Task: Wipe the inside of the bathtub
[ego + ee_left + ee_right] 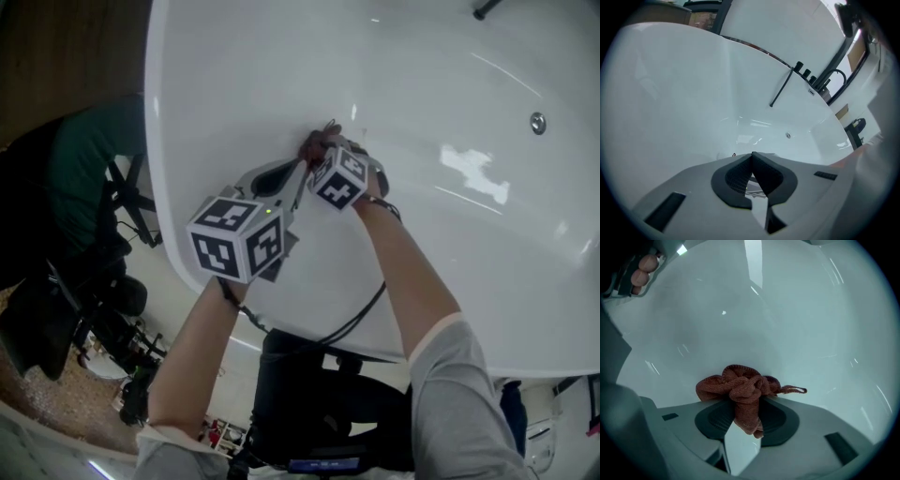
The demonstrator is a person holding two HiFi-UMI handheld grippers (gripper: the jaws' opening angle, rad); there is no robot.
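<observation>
Here the right gripper (745,404) has its fingers closed on a bunched red cloth (740,383), which seems to touch the near wall of the tub (450,75). The left gripper (752,161) is just beside it, fingers together with nothing between. For a good wipe I would press the cloth flatter and make long overlapping strokes — down toward the drain (537,123). The basin is bare; only the curved rim and the black tap (825,79) at the far end limit the sweep.
</observation>
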